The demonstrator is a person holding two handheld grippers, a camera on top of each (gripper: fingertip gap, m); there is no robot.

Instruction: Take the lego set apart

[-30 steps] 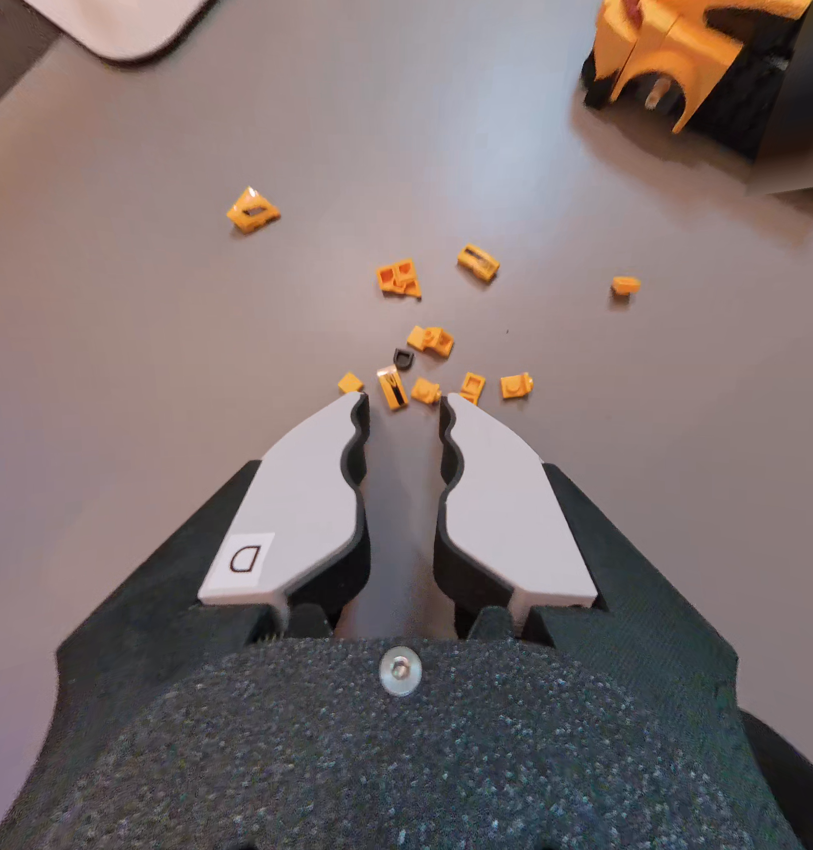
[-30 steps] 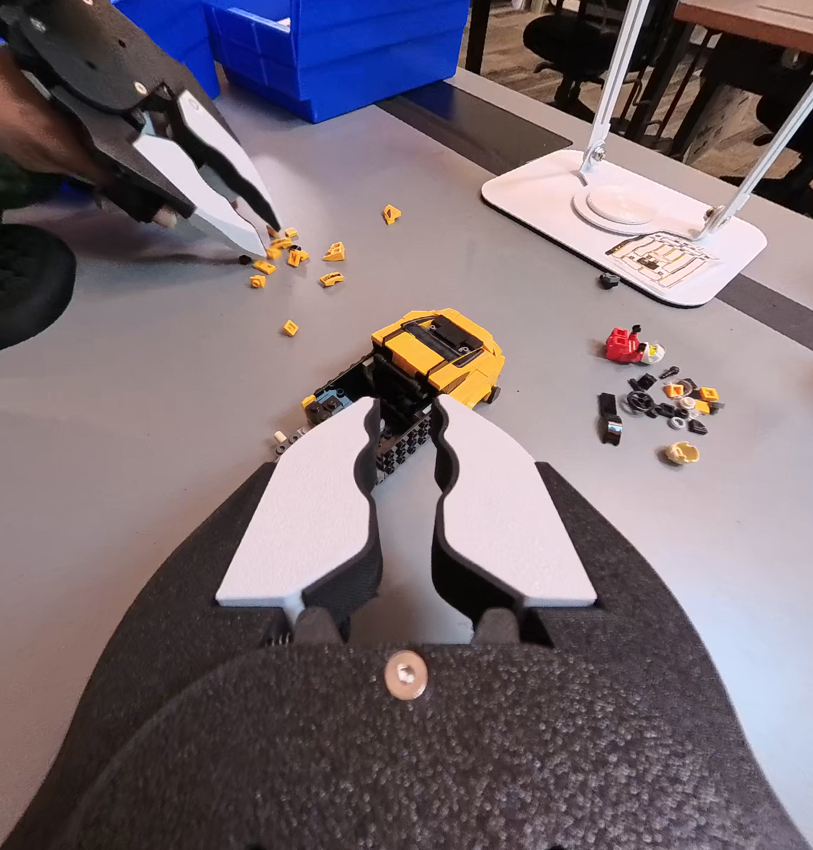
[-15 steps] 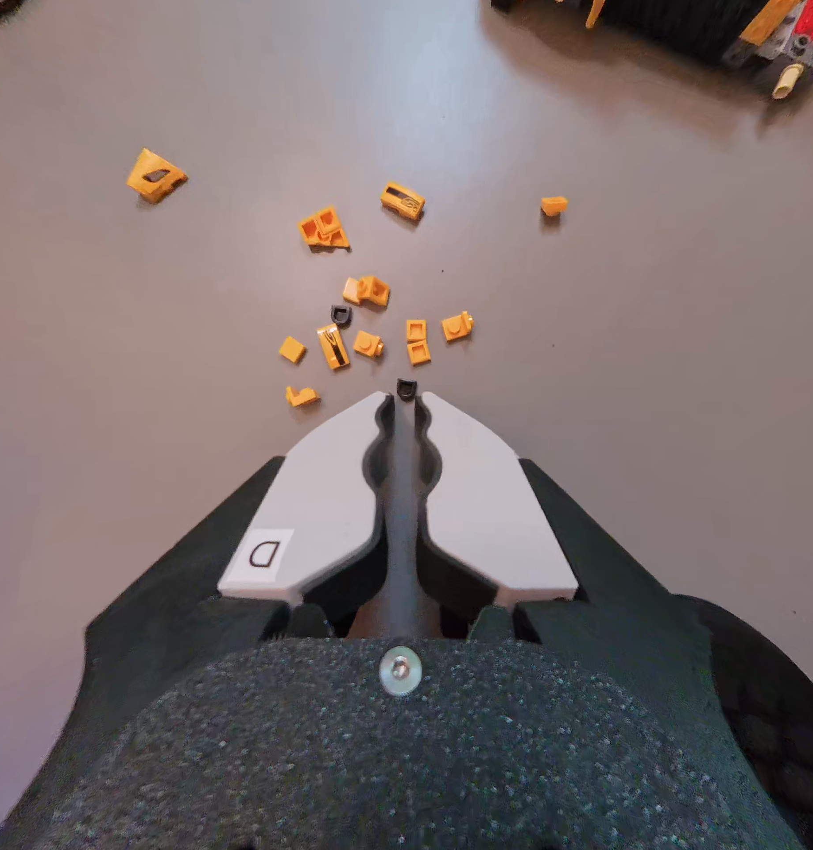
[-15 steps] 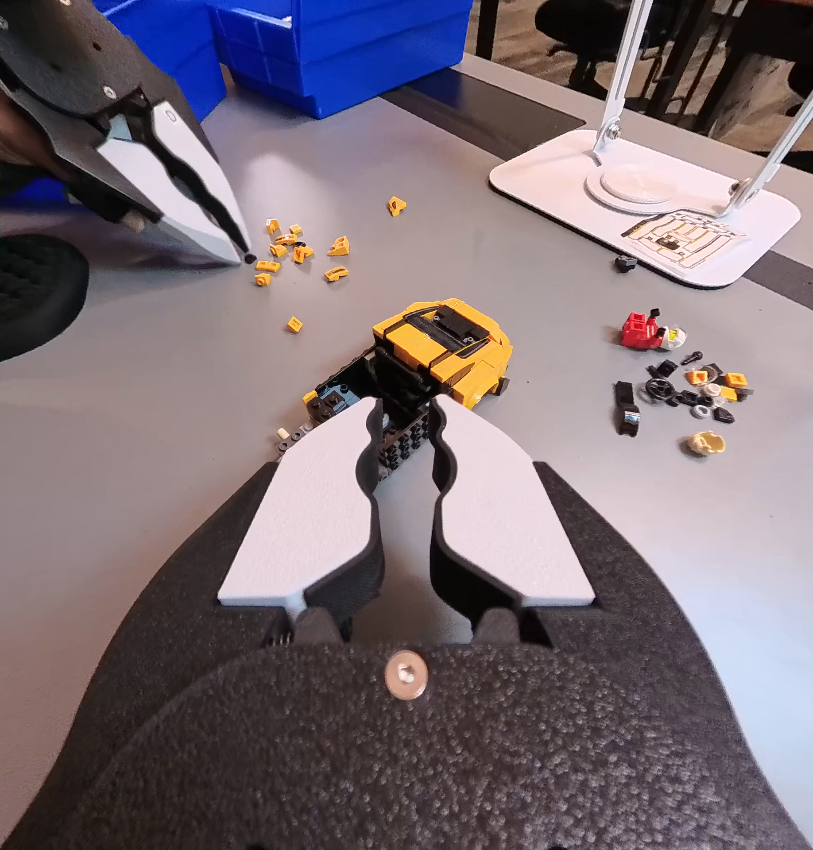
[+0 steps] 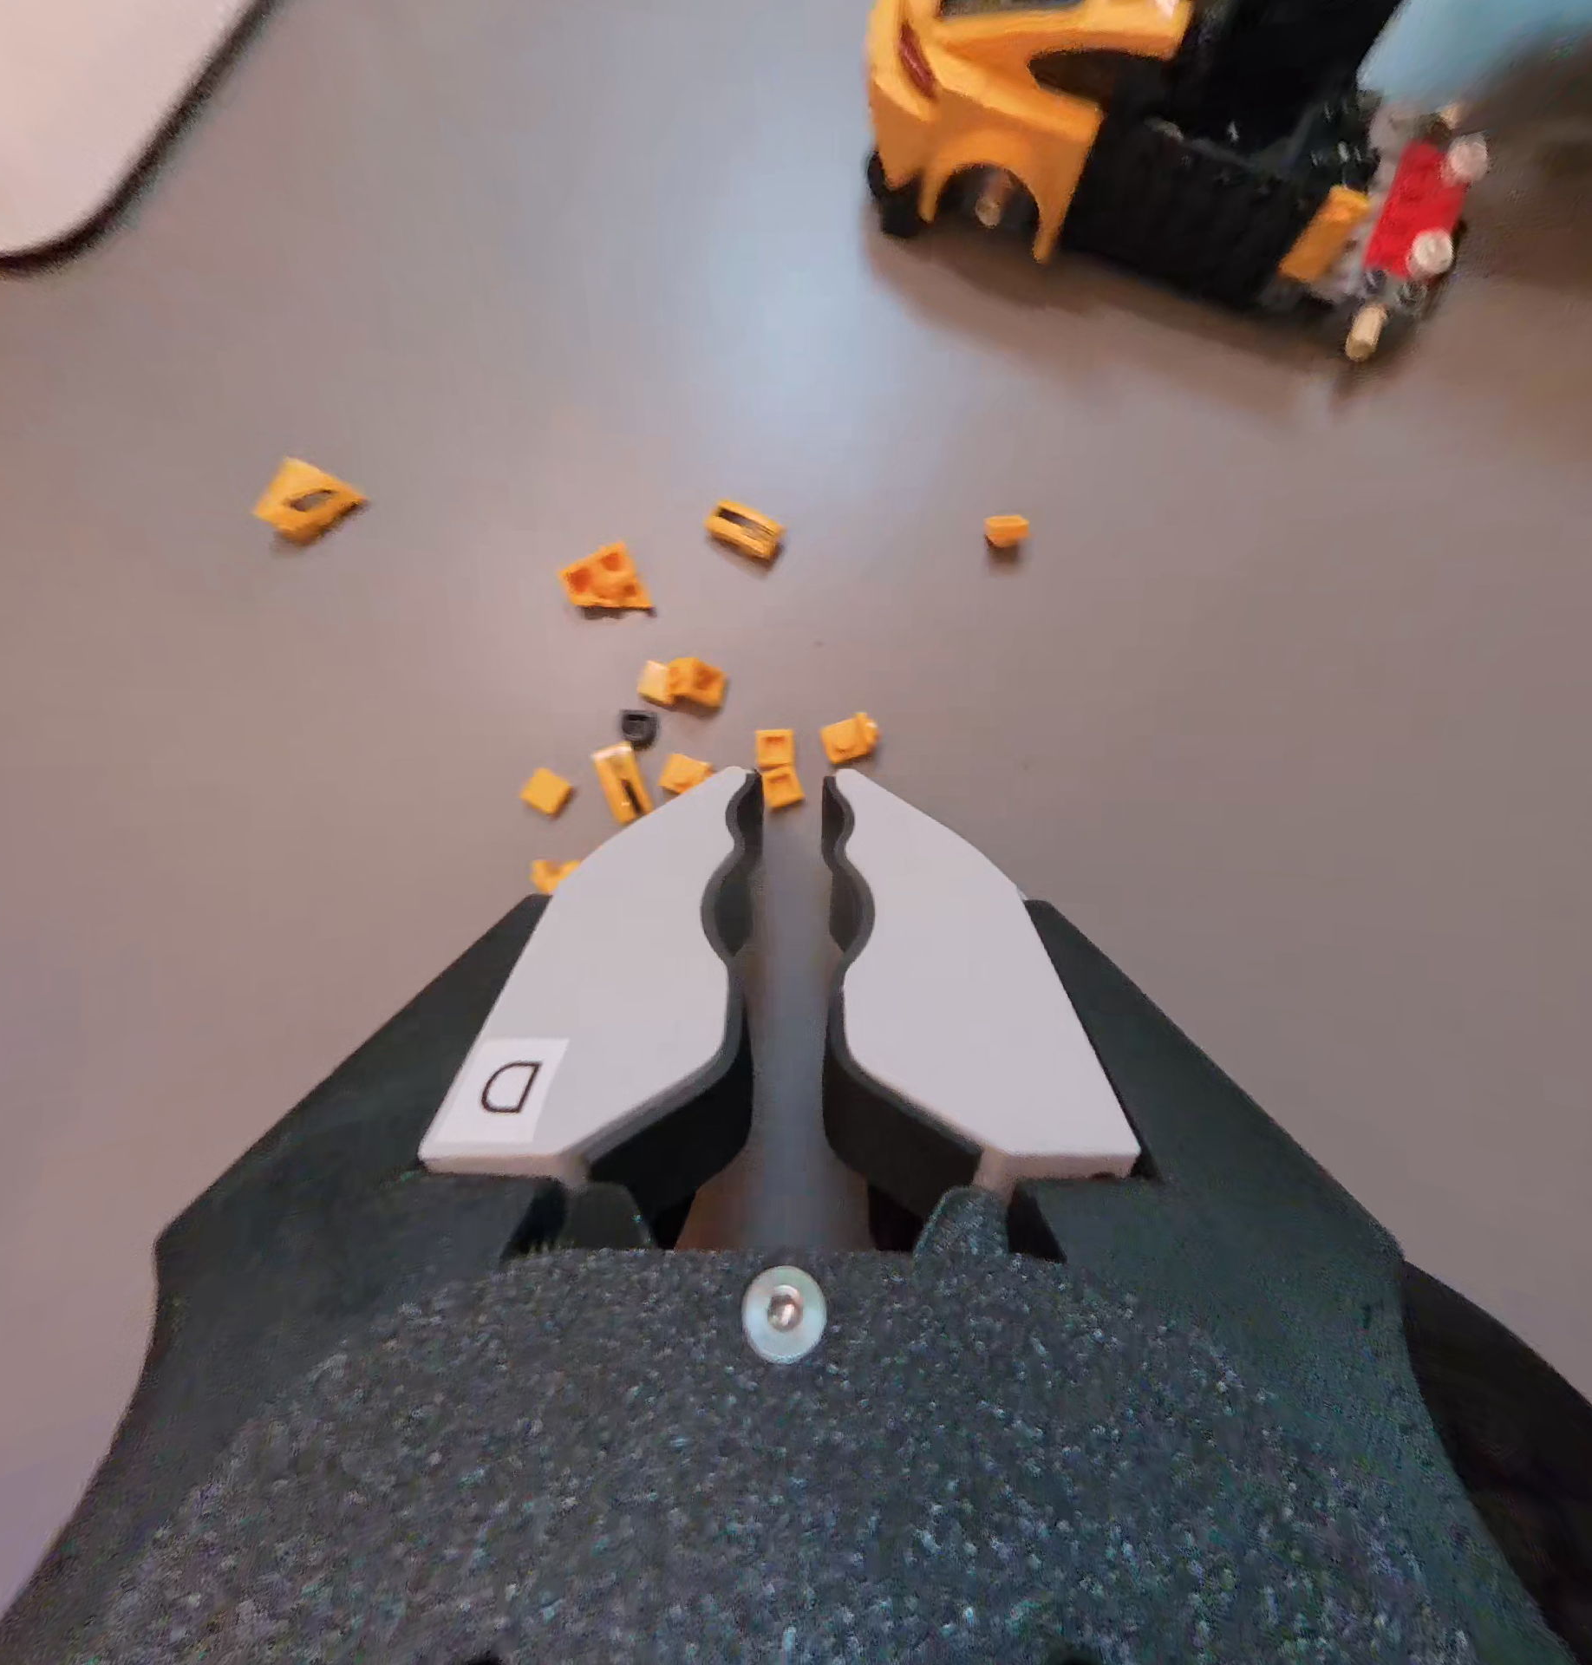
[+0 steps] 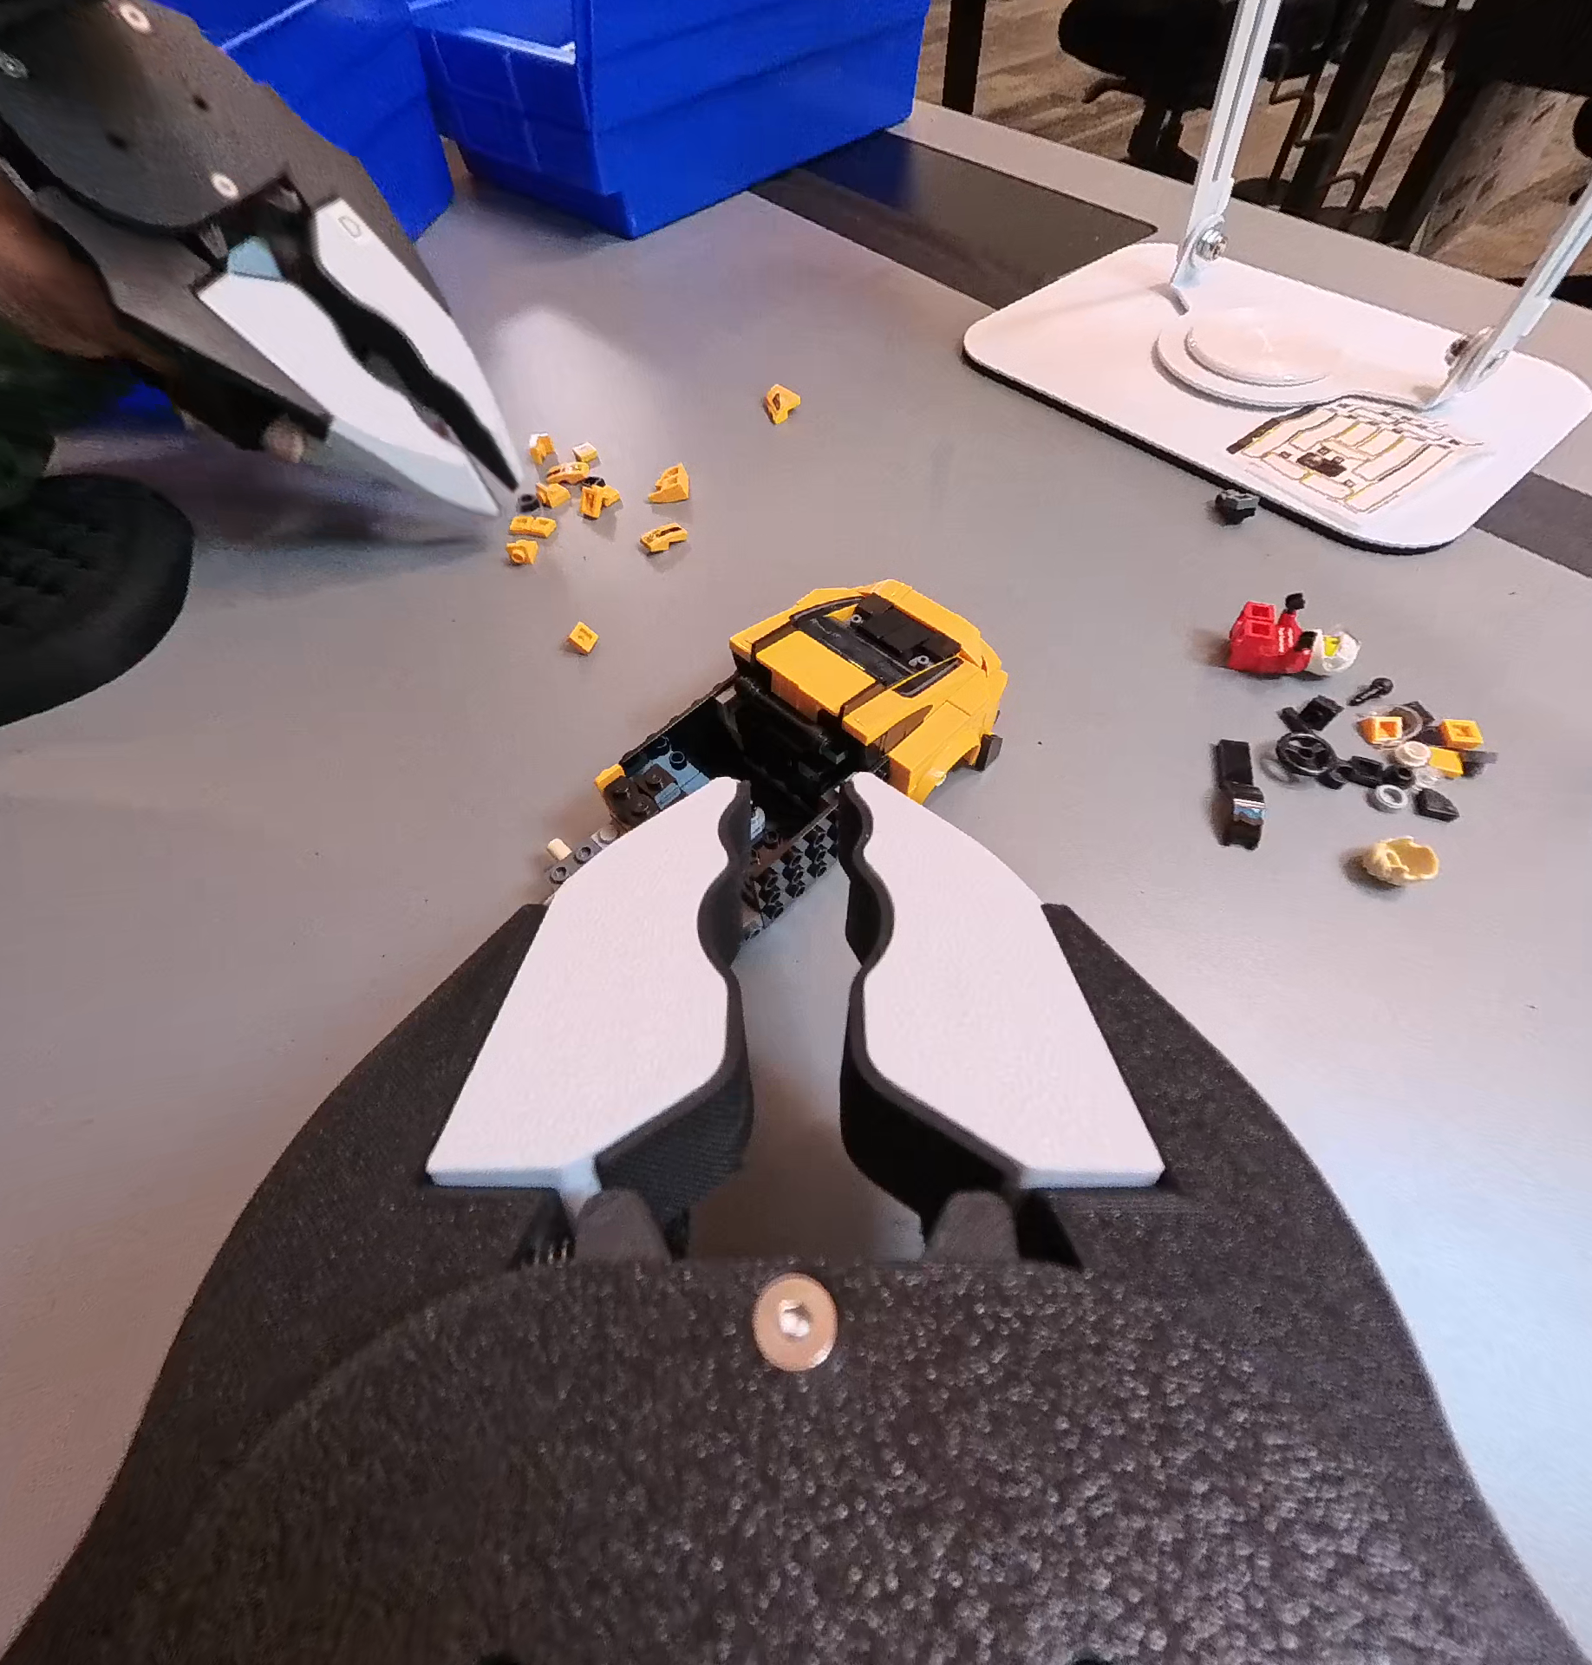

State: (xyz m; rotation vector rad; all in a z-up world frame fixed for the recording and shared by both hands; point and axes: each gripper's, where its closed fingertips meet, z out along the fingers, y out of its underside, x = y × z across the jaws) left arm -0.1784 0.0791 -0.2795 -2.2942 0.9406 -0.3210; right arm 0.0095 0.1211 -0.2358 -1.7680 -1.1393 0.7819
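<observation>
My left tongs (image 6: pixel 504 491) hang over the little yellow bits (image 6: pixel 585 504) on the grey table (image 6: pixel 324 811). Their two tips are a little apart and hold nothing. In the middle sits the yellow and black lego car (image 6: pixel 864 694), partly taken apart. My right tongs (image 6: pixel 792 793) point at its black end, spread a bit, gripping nothing. Off to the right lie small dark pieces (image 6: pixel 1369 766) and a red piece (image 6: pixel 1270 640).
</observation>
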